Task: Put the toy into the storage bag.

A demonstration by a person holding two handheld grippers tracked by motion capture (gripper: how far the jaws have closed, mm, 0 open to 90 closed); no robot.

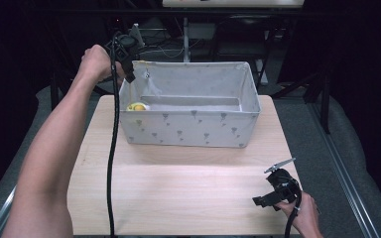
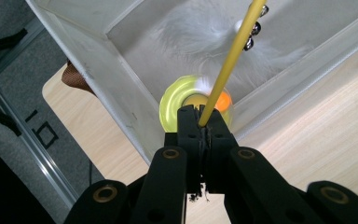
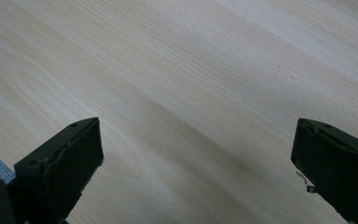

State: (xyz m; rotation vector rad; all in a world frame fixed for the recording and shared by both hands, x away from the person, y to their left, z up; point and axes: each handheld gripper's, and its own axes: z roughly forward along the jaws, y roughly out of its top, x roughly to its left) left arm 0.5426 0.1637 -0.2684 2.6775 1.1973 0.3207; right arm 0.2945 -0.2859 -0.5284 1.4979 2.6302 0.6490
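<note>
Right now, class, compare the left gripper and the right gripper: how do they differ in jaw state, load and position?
The left gripper has its jaws shut on a yellow stick tipped with a white feather; the right gripper has its jaws wide apart and holds nothing. The left gripper is raised over the near-left corner of the fabric bin; the right gripper sits low over the bare wooden table, at its right edge. Both have black jaws and are hand-held.

table: light wood | on it: 1 grey fabric bin
</note>
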